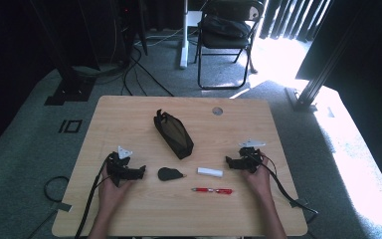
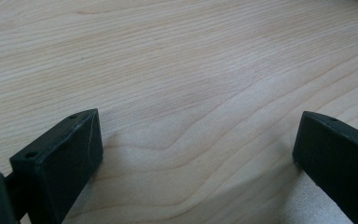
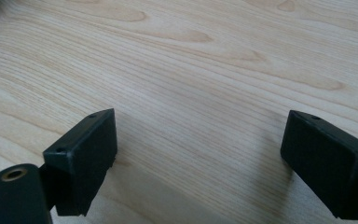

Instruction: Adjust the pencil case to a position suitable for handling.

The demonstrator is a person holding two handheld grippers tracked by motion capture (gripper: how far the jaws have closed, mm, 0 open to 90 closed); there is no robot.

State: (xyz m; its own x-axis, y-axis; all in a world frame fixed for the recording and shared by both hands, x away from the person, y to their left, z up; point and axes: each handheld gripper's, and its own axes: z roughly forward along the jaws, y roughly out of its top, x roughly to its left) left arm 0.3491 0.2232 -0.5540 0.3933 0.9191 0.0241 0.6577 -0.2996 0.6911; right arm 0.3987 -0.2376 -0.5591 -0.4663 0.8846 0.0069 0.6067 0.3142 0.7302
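Wooden tabletop [image 1: 129, 209] carries everything. Biggest item: black pencil case [image 1: 173, 134], lying diagonal at centre, zip end toward far-left, well apart from both claws. Left claw [image 1: 140, 172] rests on tabletop at left-front, jaws spread w/ nothing between; left gripper view has bare wood grain betw. the two black jaws. Right claw [image 1: 228, 161] rests at right-front, jaws also spread, nothing held; right gripper view again bare wood. Betw. the claws: small black oval thing [image 1: 169, 174], just beside left claw; white eraser-like block [image 1: 210, 172], nearer right claw; red pen [image 1: 212, 190] lying flat toward front edge, just below the block.
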